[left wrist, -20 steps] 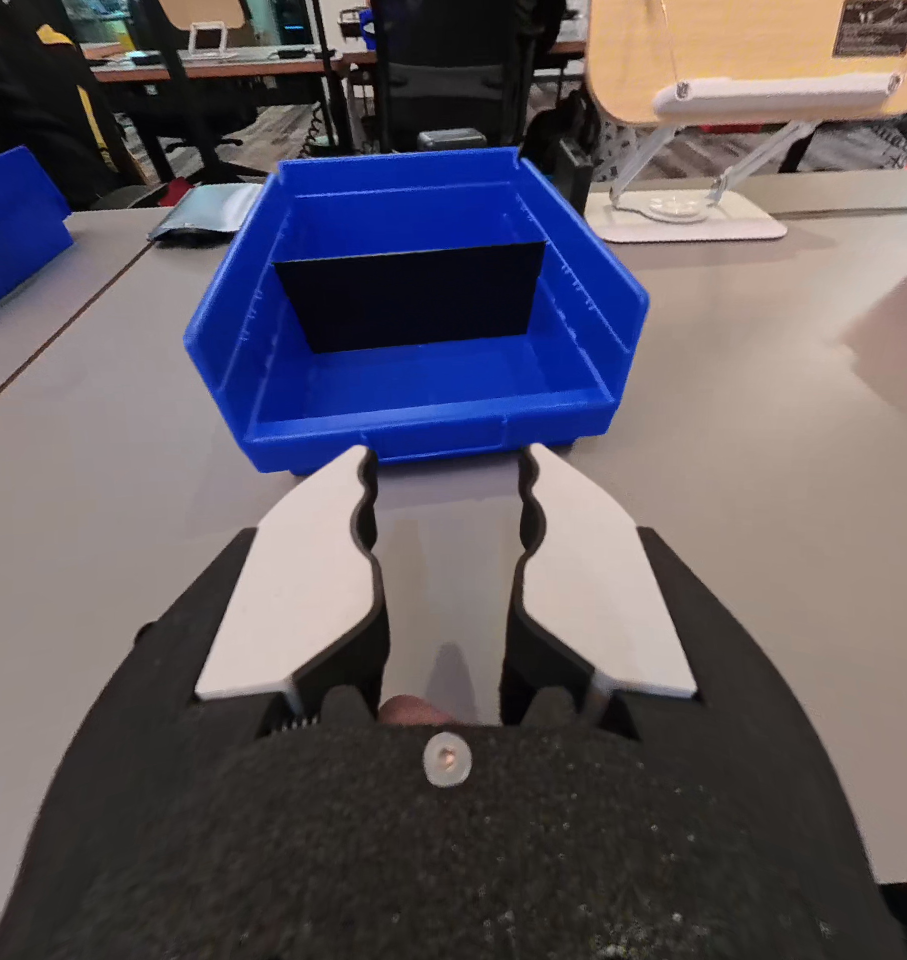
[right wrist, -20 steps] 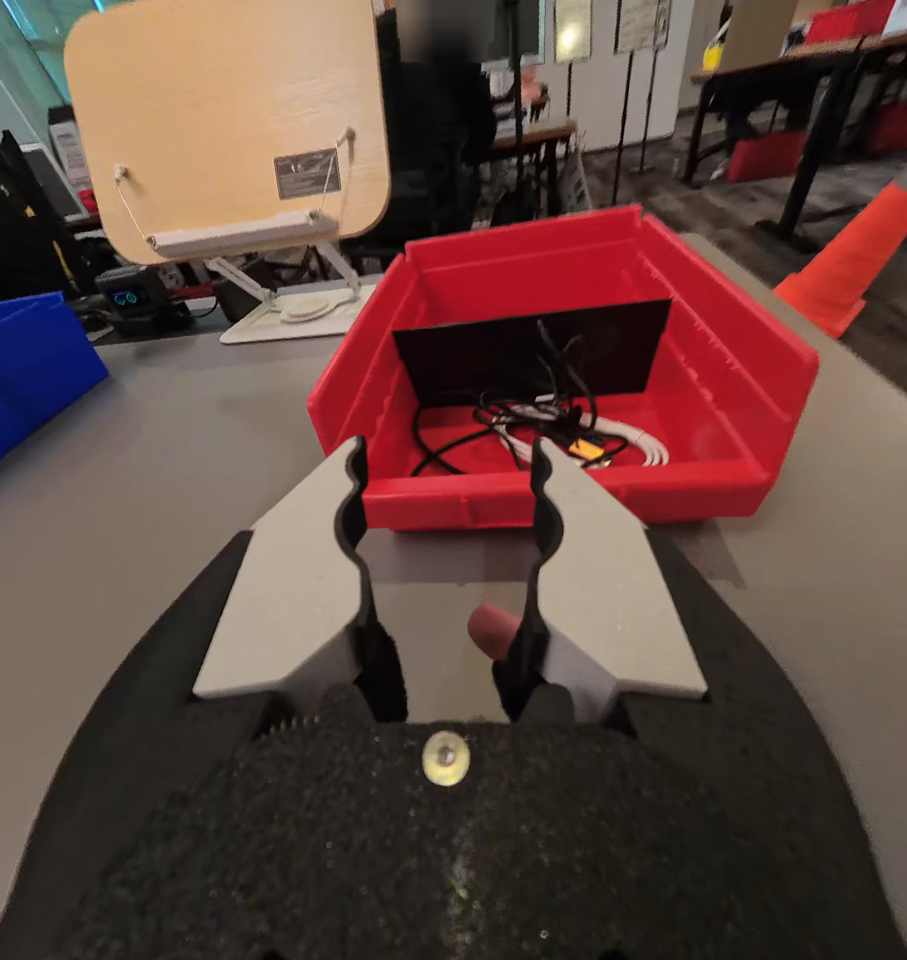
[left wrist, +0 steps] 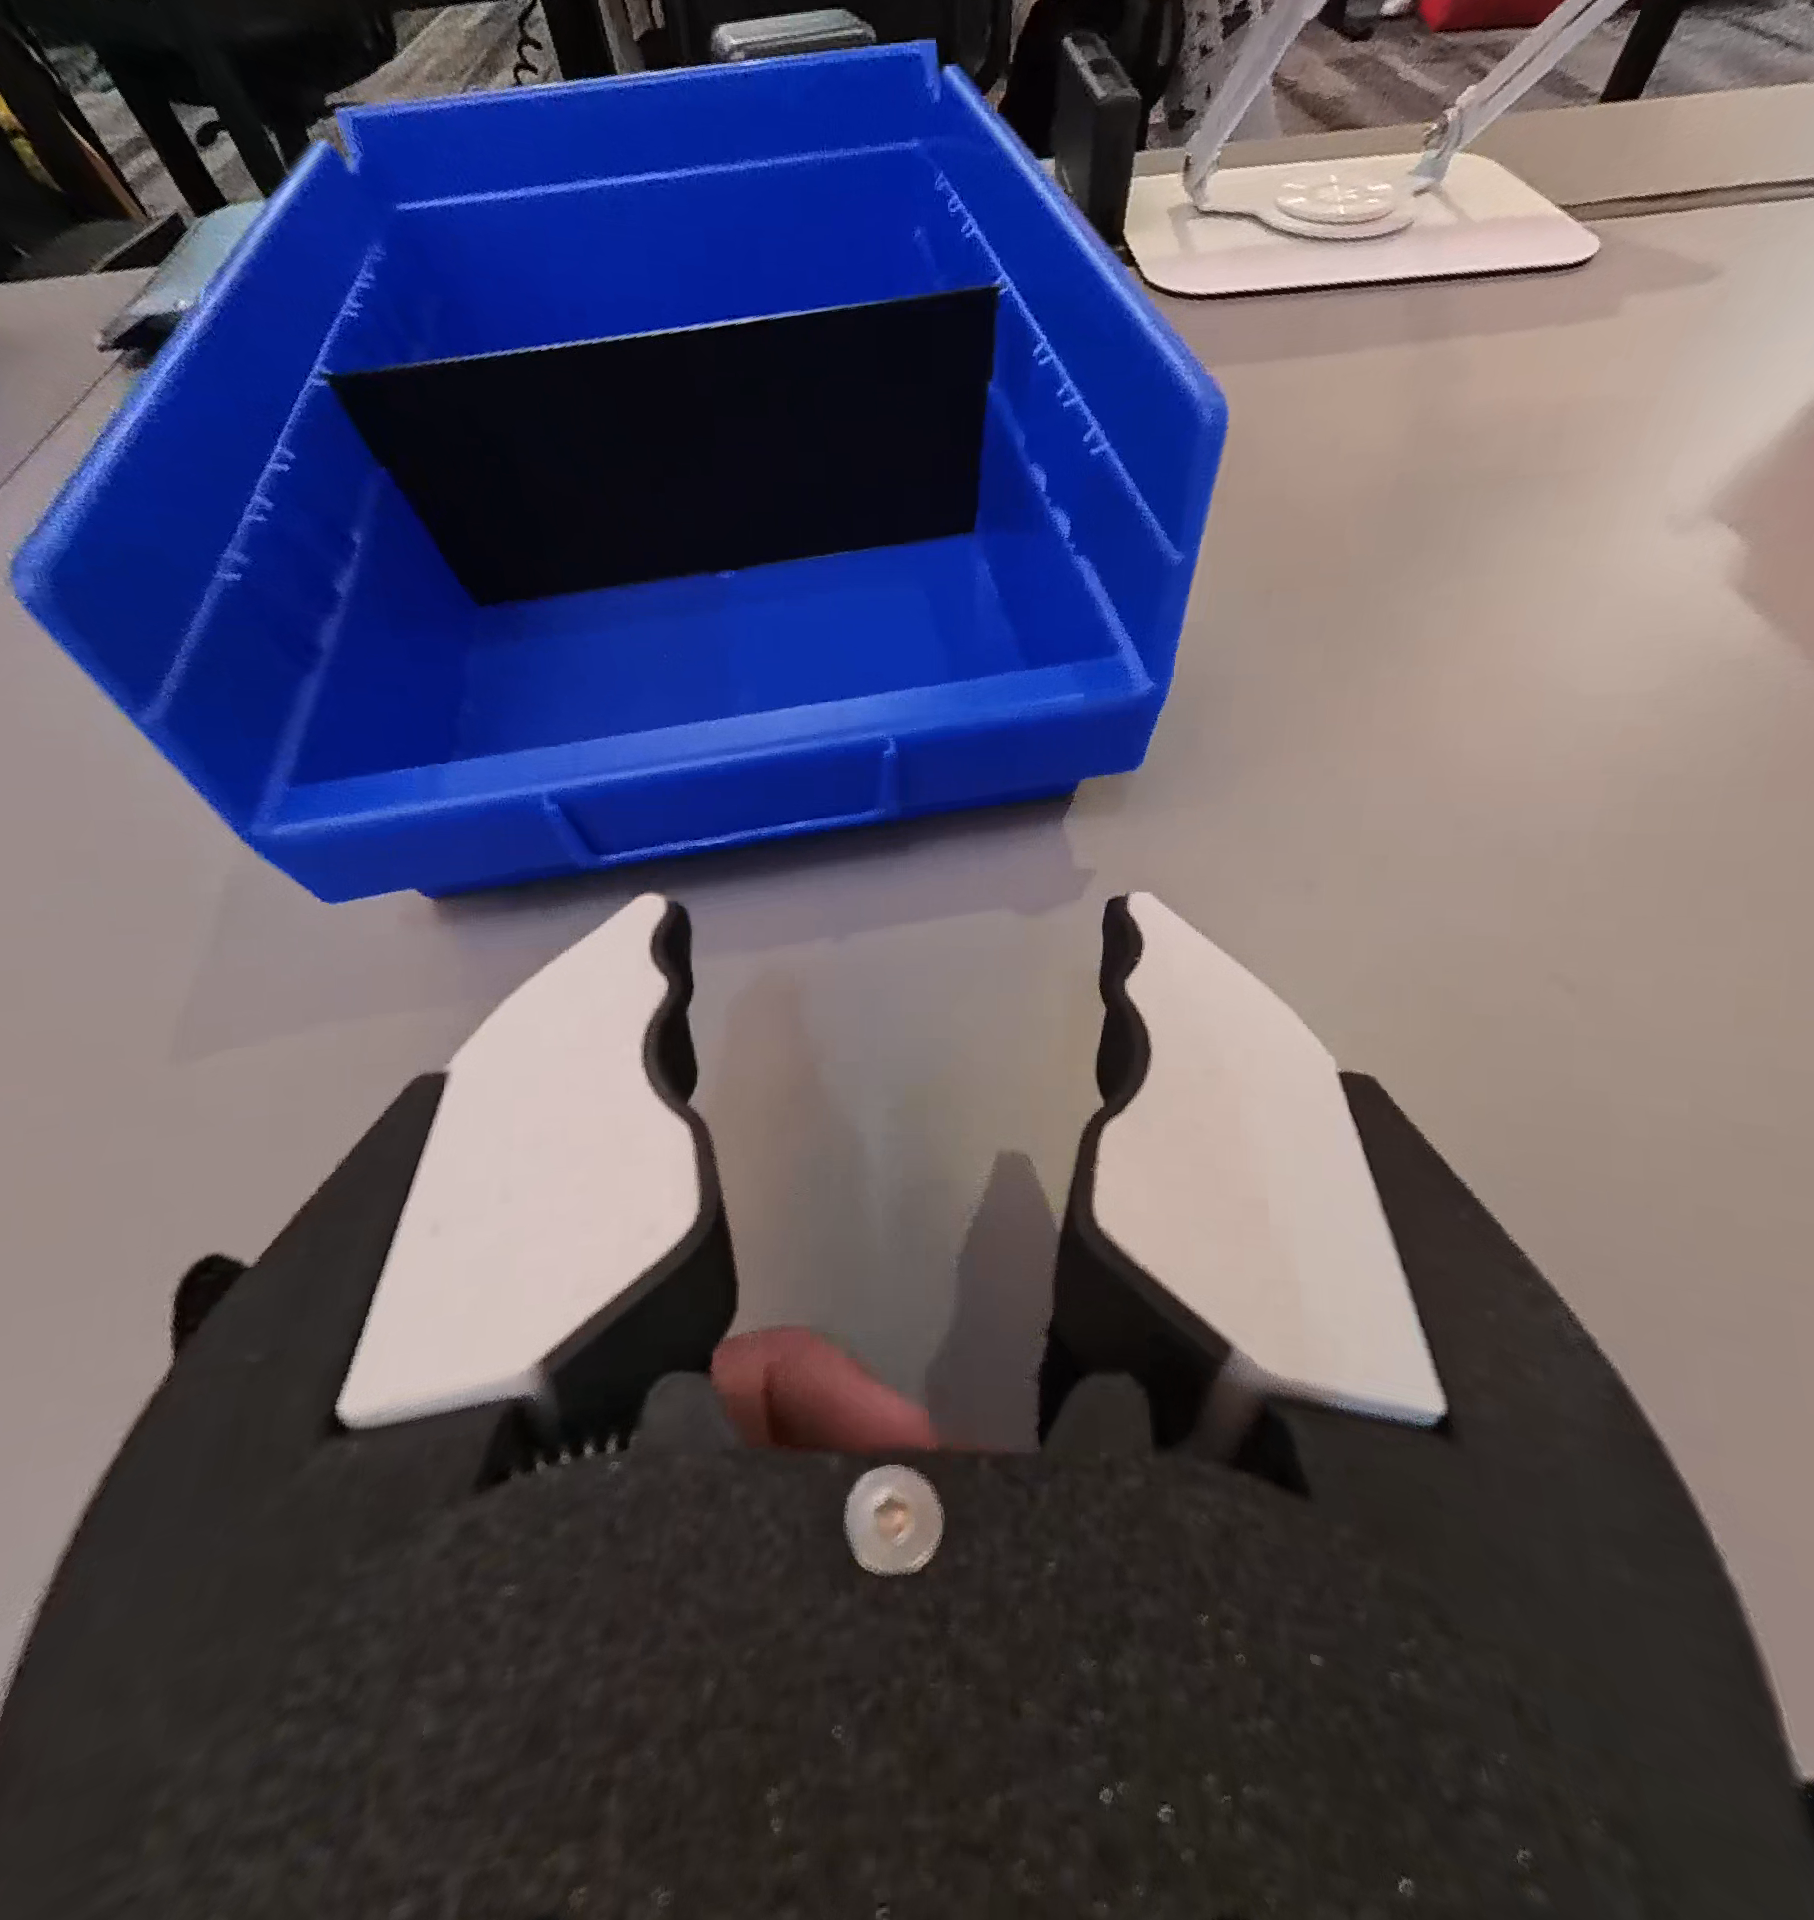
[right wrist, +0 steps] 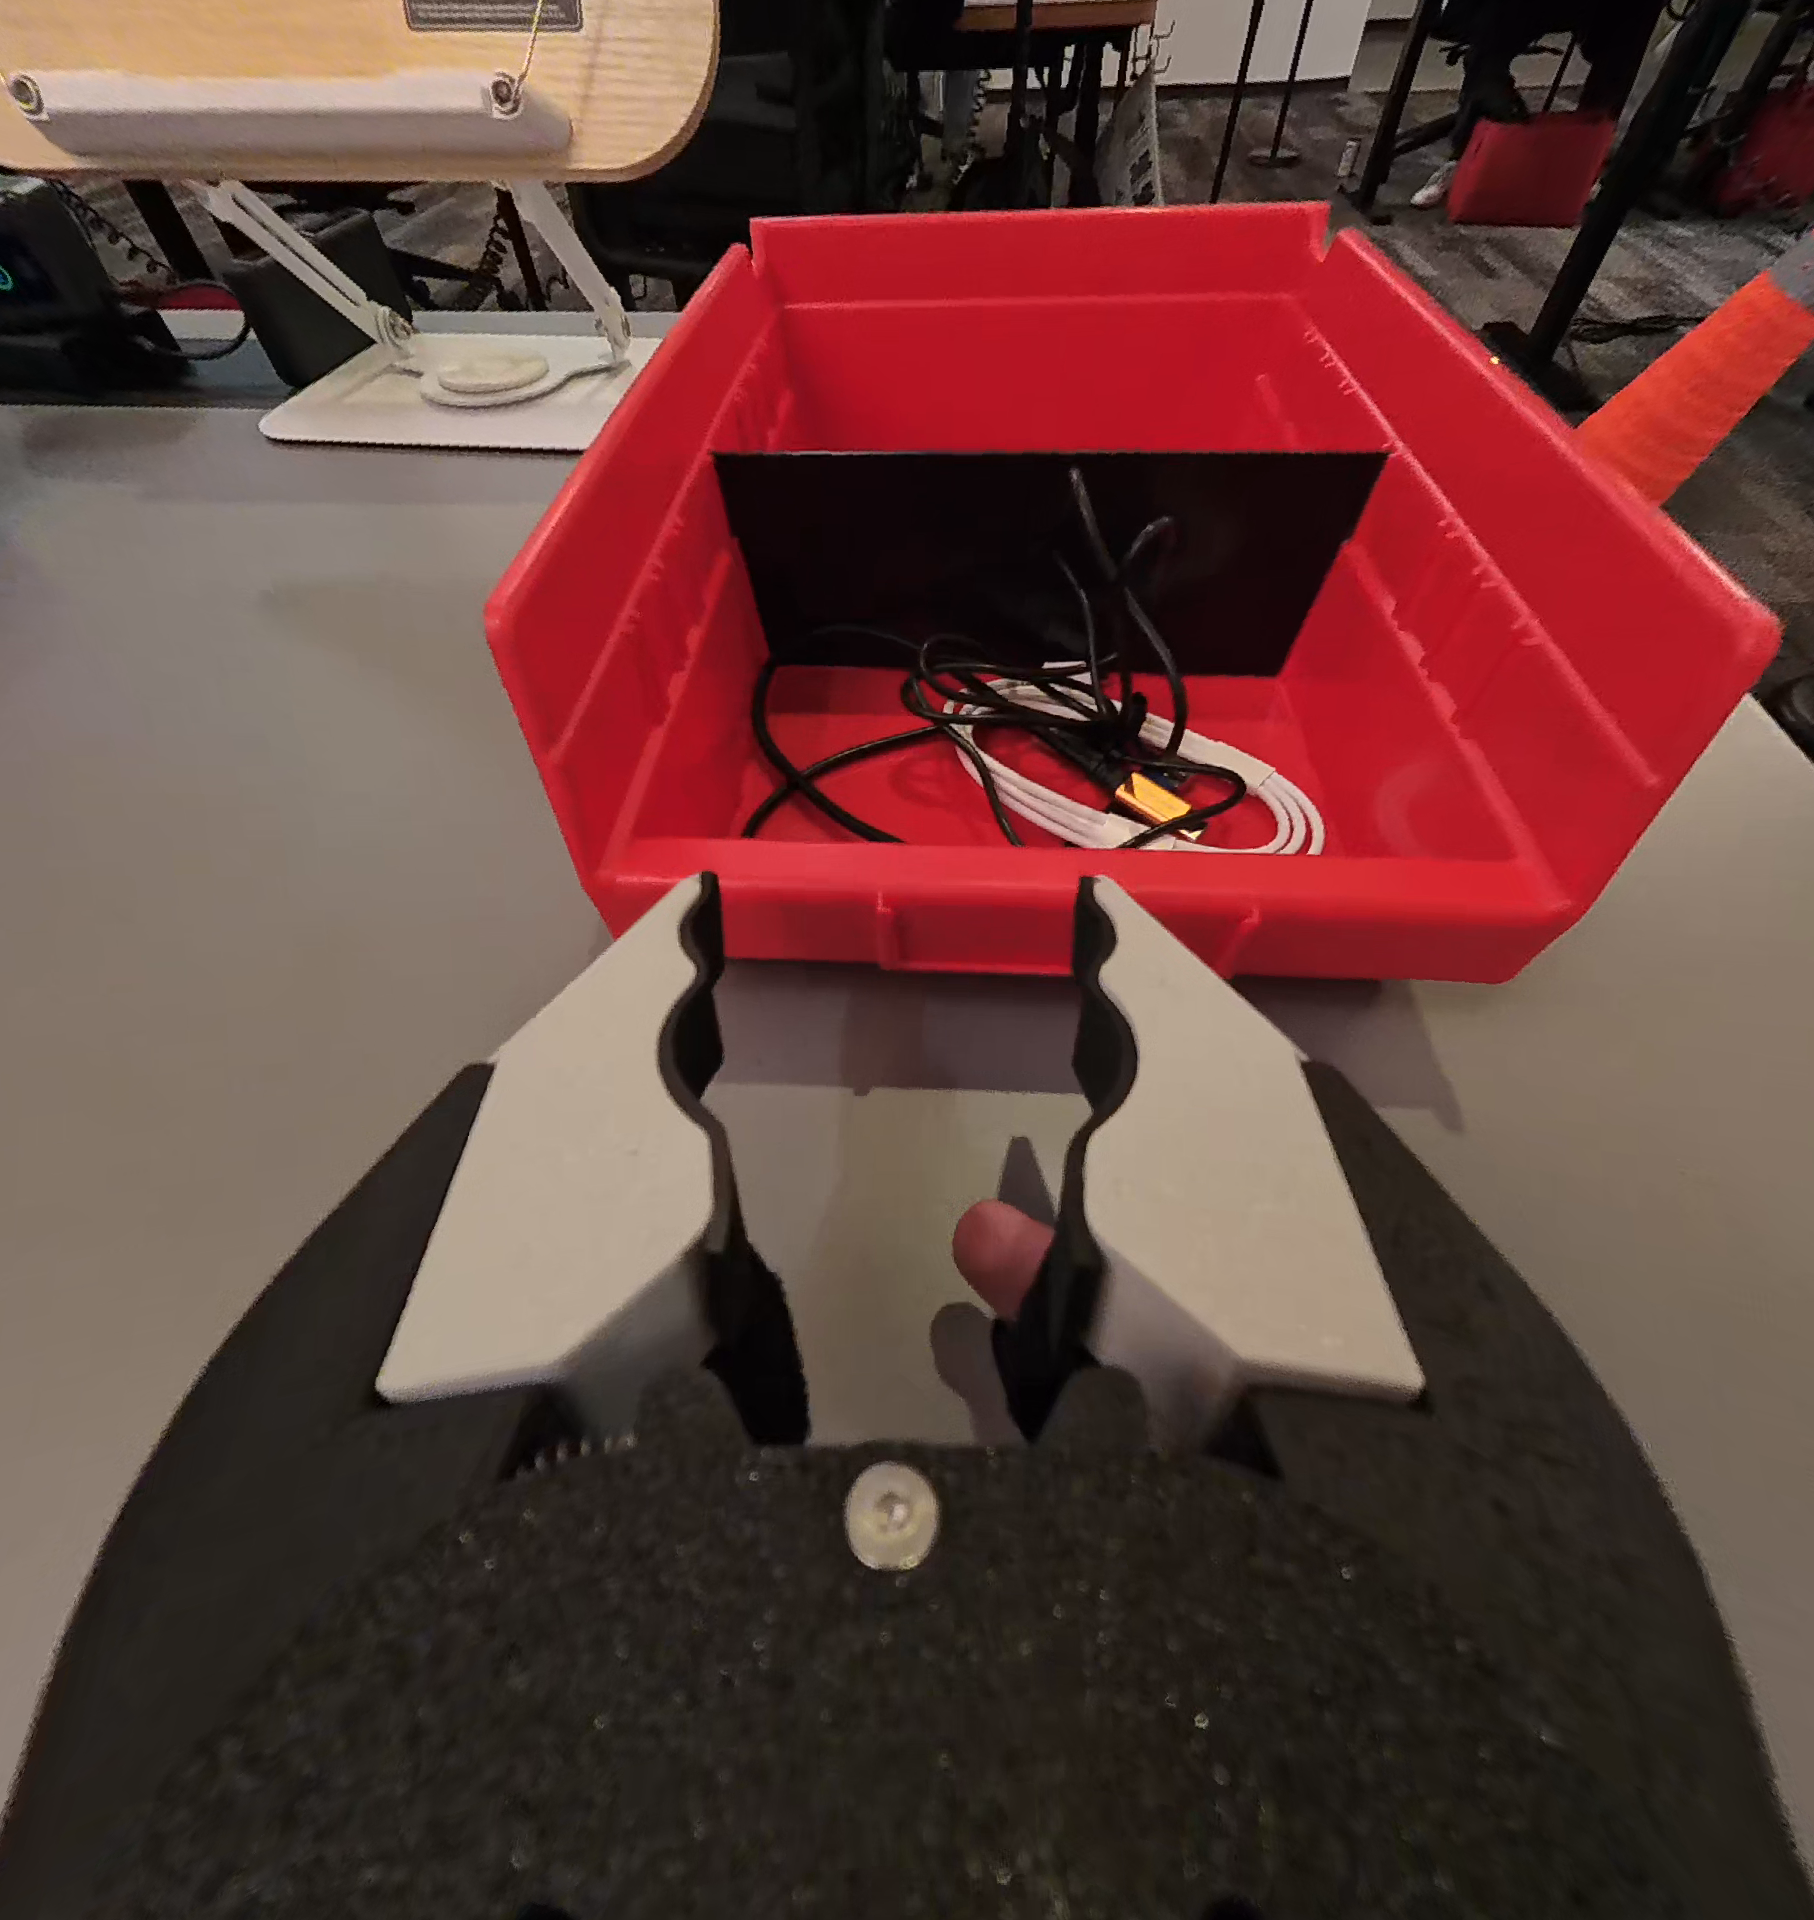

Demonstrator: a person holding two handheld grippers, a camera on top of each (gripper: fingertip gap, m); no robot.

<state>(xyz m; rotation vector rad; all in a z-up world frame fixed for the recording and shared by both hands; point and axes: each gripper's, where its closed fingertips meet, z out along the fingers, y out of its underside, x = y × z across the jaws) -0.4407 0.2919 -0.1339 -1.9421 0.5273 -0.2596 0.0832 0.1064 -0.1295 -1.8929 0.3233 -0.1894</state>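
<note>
Your left tongs (left wrist: 895, 914) are spread apart and grip nothing, poised just above the grey surface (left wrist: 1454, 727) with the tips just short of the near wall of a blue bin (left wrist: 674, 821). That bin holds only one black divider (left wrist: 674, 457) standing upright across its middle; the near compartment shows bare blue floor.

Your right tongs (right wrist: 895, 894) are likewise parted and empty, tips at the near lip of a red bin (right wrist: 986, 925). Inside it, in front of its own single black divider (right wrist: 934, 551), lie a tangled black cable (right wrist: 830, 769) and a coiled white cable (right wrist: 1287, 821), overlapping, with an orange plug (right wrist: 1142, 798) among them.

Both tongs point level and forward.

Beyond the bins stands a wooden board stand (right wrist: 435, 400), and one orange cone (right wrist: 1713, 364) sits far right.
</note>
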